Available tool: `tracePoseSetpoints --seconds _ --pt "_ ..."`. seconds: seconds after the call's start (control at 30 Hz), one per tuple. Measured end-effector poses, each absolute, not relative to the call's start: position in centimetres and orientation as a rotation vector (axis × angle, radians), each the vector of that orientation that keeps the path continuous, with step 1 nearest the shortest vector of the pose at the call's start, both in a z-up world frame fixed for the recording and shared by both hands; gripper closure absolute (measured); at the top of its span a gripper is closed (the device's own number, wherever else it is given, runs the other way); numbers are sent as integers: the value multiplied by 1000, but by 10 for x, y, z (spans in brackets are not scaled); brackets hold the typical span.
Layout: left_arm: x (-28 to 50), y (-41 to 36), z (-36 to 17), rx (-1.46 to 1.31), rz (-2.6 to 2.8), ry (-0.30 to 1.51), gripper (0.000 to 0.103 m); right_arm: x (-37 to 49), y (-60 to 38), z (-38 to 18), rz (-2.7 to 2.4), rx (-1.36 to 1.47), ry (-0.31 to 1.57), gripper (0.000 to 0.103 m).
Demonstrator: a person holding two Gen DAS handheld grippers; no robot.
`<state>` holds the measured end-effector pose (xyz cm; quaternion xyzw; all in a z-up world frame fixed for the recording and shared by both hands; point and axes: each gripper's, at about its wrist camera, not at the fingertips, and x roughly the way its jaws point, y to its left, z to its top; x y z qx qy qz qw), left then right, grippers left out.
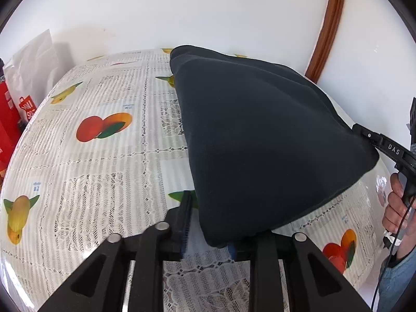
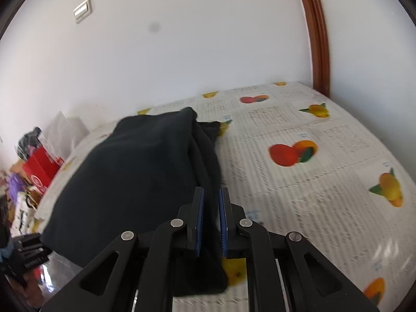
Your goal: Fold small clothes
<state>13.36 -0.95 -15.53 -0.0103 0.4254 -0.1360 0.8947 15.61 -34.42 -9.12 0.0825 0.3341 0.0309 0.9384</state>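
Observation:
A dark navy garment (image 1: 260, 135) is lifted off the table like a tent, and its far end rests on the fruit-print tablecloth (image 1: 104, 171). In the left wrist view its near corner hangs between the jaws of my left gripper (image 1: 210, 202). It covers the right finger, while a sliver of table shows beside the left finger's pad (image 1: 185, 231). My right gripper (image 1: 360, 131) pinches the garment's right corner there. In the right wrist view my right gripper (image 2: 211, 195) stands narrow, with the garment (image 2: 135, 171) squeezed between its blue pads.
A person's hand (image 1: 397, 205) holds the right gripper's handle. Red boxes (image 1: 10, 124) and a white bag (image 1: 33, 62) stand off the table's left side. A wooden frame (image 1: 330, 26) runs up the wall behind. Bare tablecloth (image 2: 312, 182) lies to the garment's right.

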Motion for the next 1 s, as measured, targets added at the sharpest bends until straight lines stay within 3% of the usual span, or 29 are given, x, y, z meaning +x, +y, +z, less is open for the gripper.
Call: tracePoseSetpoints --seconds 0.03,0.13,0.23,0.67,0.7,0.77,1.0 --pt "133 -10 -155 -12 -298 884 71 154 -348 -92 57 162 693 90" --pt "132 -11 -155 -10 -344 888 31 147 -361 -91 89 192 730 84" --pt "137 -24 -158 -9 -369 890 30 145 -367 -88 133 251 735 64" --pt "151 -43 -167 64 -293 888 26 211 -331 -102 210 309 790 63" --pt "151 -42 -167 60 -292 890 26 214 -330 -104 208 303 812 65" --pt "149 -41 -168 53 -293 891 26 210 -331 -100 223 295 791 95" --pt "149 -39 -168 52 -293 890 26 187 -361 -100 229 381 726 97"
